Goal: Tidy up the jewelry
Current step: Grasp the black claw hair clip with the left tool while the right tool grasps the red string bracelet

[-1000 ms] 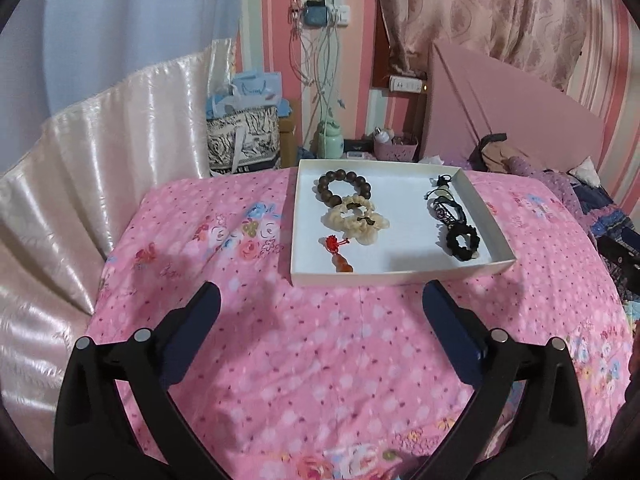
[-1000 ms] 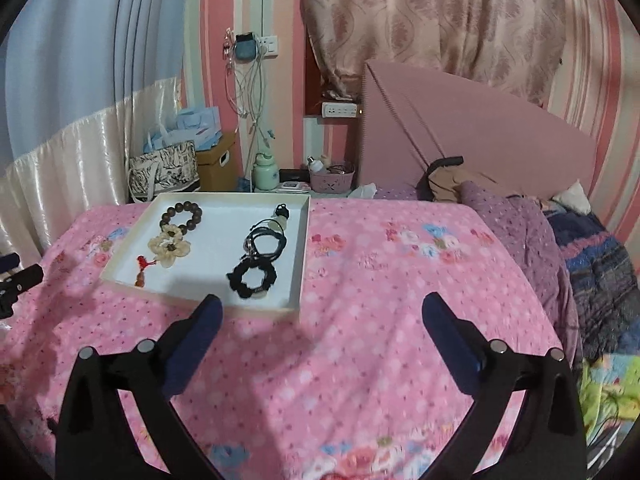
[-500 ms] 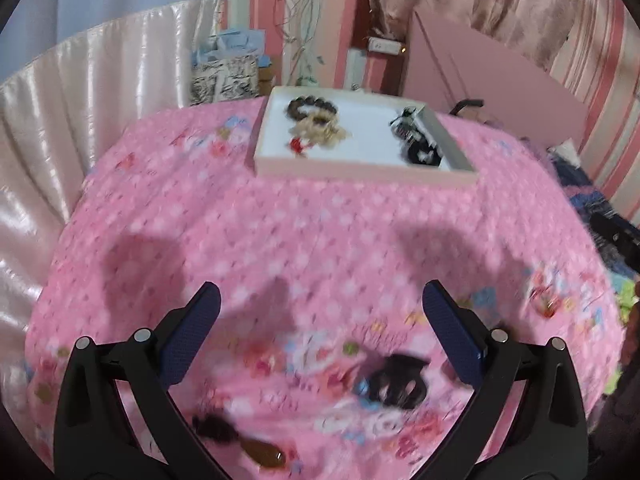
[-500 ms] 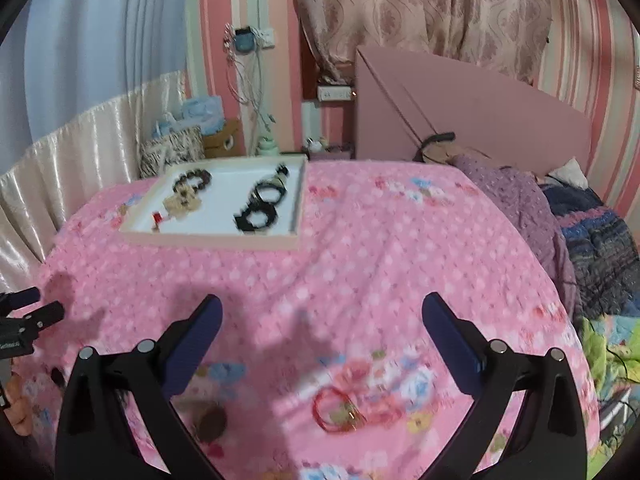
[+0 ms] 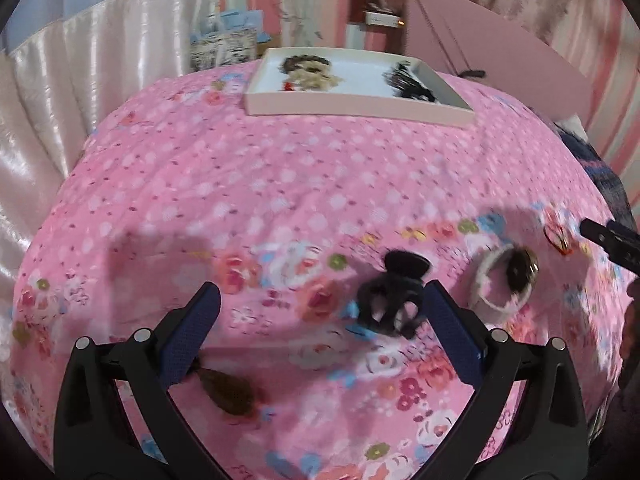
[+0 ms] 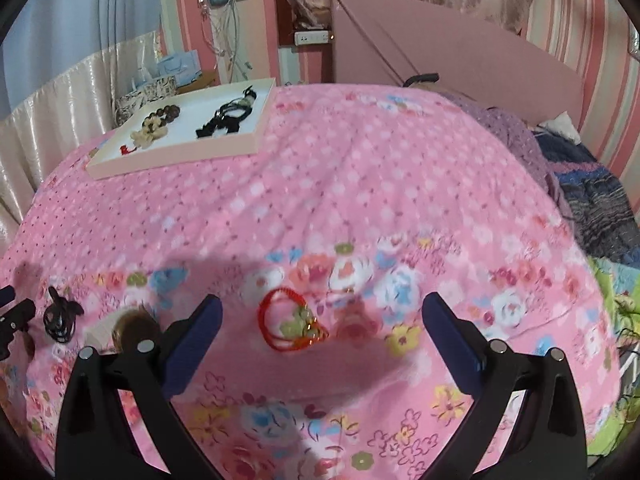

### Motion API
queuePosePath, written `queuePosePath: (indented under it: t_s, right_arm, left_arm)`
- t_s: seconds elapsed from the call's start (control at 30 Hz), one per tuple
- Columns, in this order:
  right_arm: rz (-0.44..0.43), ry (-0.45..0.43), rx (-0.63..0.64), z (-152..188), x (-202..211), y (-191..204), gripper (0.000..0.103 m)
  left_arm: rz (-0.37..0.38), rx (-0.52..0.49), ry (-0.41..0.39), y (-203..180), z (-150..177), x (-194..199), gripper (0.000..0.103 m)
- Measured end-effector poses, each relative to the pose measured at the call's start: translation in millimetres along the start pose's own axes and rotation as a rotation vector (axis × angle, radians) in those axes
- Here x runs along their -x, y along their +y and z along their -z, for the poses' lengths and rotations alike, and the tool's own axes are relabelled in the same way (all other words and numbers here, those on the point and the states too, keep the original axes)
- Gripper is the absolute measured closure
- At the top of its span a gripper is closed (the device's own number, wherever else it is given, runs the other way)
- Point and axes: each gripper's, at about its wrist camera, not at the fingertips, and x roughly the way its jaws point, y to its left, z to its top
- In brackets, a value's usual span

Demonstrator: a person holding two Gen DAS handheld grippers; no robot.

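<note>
A white tray (image 5: 360,106) at the far end of the pink bed holds bead bracelets and black cords. My left gripper (image 5: 320,332) is open above the bedspread; a black hair claw (image 5: 394,294) lies just inside its right finger, and a brown piece (image 5: 230,390) lies near its left finger. A white band with a brown disc (image 5: 504,280) sits further right. My right gripper (image 6: 320,332) is open over a red cord bracelet with a gold charm (image 6: 294,326). The same tray (image 6: 180,156) shows far left in the right wrist view.
The bed is covered with a pink floral spread (image 6: 360,200). A satin curtain (image 5: 80,80) hangs on the left, a pink headboard (image 6: 440,52) stands behind. Dark blankets (image 6: 592,200) lie at the right edge. The other gripper's tip (image 6: 12,320) shows at far left.
Both grippers have pulled back from the tray and tilted down toward the near end of the bed. The hair claw, the white band and the red bracelet have come into view.
</note>
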Motion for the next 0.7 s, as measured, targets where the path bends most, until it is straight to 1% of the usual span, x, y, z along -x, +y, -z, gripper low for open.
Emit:
queuePosePath:
  t_s: [0.13, 0.27, 0.33, 0.4, 0.43, 0.53, 0.57, 0.6, 0.7]
  right_arm:
    - [0.009, 0.012, 0.01, 4, -7, -2, 0.004]
    - [0.022, 0.013, 0.029, 4, -10, 0, 0.005]
    - [0.018, 0.025, 0.038, 5, -14, 2, 0.008]
    - [0.007, 0.041, 0.043, 5, -19, 4, 0.015]
    - [0.003, 0.048, 0.047, 6, -21, 6, 0.016]
    - [0.018, 0.061, 0.059, 7, -27, 8, 0.029]
    - [0.019, 0.068, 0.06, 7, -29, 9, 0.035]
    - [0.018, 0.076, 0.06, 7, -31, 8, 0.04]
    - [0.015, 0.095, 0.056, 8, -37, 7, 0.045]
  left_arm:
    - [0.003, -0.053, -0.004, -15, 5, -4, 0.003]
    - [-0.005, -0.078, 0.0, -23, 5, -11, 0.004]
    - [0.002, -0.089, 0.004, -26, 4, -14, 0.006]
    - [0.008, -0.097, 0.013, -28, 5, -17, 0.011]
    - [0.012, -0.097, 0.019, -28, 5, -18, 0.015]
    - [0.03, -0.091, 0.046, -27, 6, -24, 0.022]
    - [0.033, -0.09, 0.051, -28, 6, -25, 0.022]
    - [0.036, -0.088, 0.054, -28, 6, -27, 0.022]
    - [0.027, -0.102, 0.046, -33, 5, -30, 0.024]
